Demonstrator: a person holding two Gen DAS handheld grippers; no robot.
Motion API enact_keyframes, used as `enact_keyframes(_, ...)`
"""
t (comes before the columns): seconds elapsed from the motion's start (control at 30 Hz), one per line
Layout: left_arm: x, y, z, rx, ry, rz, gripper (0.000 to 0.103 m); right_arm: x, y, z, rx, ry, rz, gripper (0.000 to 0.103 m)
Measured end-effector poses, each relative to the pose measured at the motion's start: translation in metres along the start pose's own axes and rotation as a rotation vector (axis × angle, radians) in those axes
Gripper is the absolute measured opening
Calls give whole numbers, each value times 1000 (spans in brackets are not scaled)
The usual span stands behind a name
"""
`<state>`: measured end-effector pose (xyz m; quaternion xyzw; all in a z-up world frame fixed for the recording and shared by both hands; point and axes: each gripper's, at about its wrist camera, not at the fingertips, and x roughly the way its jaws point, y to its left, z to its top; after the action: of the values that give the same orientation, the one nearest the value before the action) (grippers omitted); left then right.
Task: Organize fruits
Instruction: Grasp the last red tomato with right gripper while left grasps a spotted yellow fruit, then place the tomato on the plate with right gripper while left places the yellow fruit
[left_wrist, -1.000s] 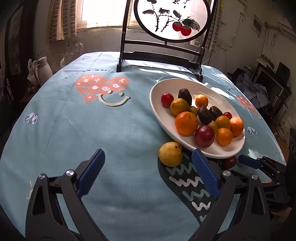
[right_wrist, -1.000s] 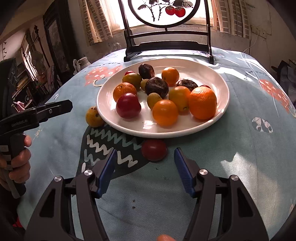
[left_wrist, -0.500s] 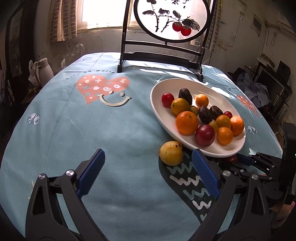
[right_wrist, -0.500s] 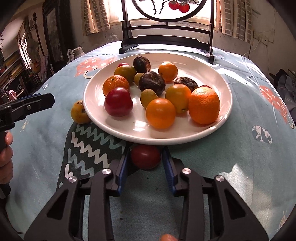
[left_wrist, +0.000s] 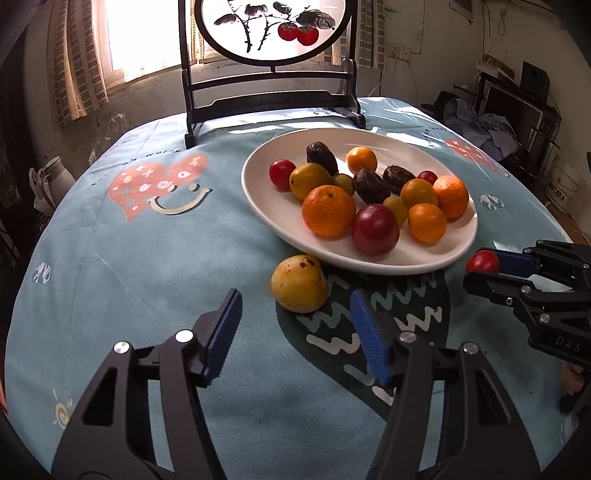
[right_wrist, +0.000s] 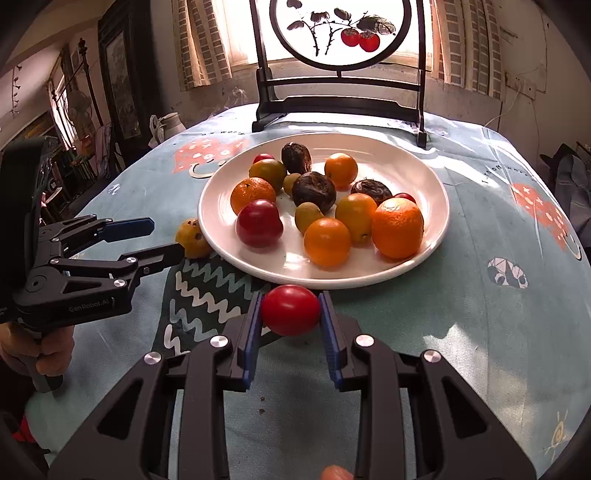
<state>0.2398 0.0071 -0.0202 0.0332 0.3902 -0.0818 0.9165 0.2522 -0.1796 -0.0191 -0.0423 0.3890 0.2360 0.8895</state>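
A white plate (left_wrist: 269, 206) (right_wrist: 436, 192) on the blue tablecloth holds several oranges, red and dark fruits. My right gripper (right_wrist: 290, 312) is shut on a small red fruit (right_wrist: 290, 309) just above the cloth at the plate's near rim; the fruit also shows in the left wrist view (left_wrist: 482, 262) beside the plate. A yellow spotted fruit (left_wrist: 299, 283) (right_wrist: 192, 238) lies on the cloth beside the plate. My left gripper (left_wrist: 295, 332) is open and empty, its fingers just short of the yellow fruit.
A dark wooden stand with a round painted screen (left_wrist: 273, 29) (right_wrist: 340, 33) stands at the table's far edge. A white jug (right_wrist: 168, 125) sits beyond the table's left. Clutter and furniture (left_wrist: 517, 110) fill the right side of the room.
My right gripper closed on the red fruit and lifted it slightly off the cloth. My left gripper moved forward and right toward the yellow fruit, staying open.
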Motion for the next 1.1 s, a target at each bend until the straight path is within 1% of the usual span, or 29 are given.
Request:
enact_keyframes(0.13, 12, 1, 1, 2, 23, -12, 58, -1, -1, 0, 7, 0, 1, 31)
enact_keyframes(0.47, 32, -7, 9, 22, 42, -11, 57, -2, -4, 0, 19, -4, -3, 31)
enact_keyframes(0.6, 35, -9, 11, 27, 47, -1, 51, -1, -4, 0, 22, -2, -4, 31)
enact_keyframes(0.7, 37, -6, 12, 9, 52, 9, 44, -1, -4, 0, 22, -1, -3, 31)
enact_keyframes(0.8, 38, -3, 12, -3, 57, 16, 40, -1, -5, 0, 22, -1, -3, 31)
enact_keyframes(1.0, 40, -6, 12, 5, 63, 39, 40, 1, -6, -1, 25, 3, -11, 31)
enact_keyframes(1.07, 44, -4, 12, -5, 82, 52, 40, 3, -6, -1, 26, 7, -12, 31)
enact_keyframes(1.1, 44, -1, 11, -19, 82, 44, 38, 3, -6, -1, 26, 6, -11, 31)
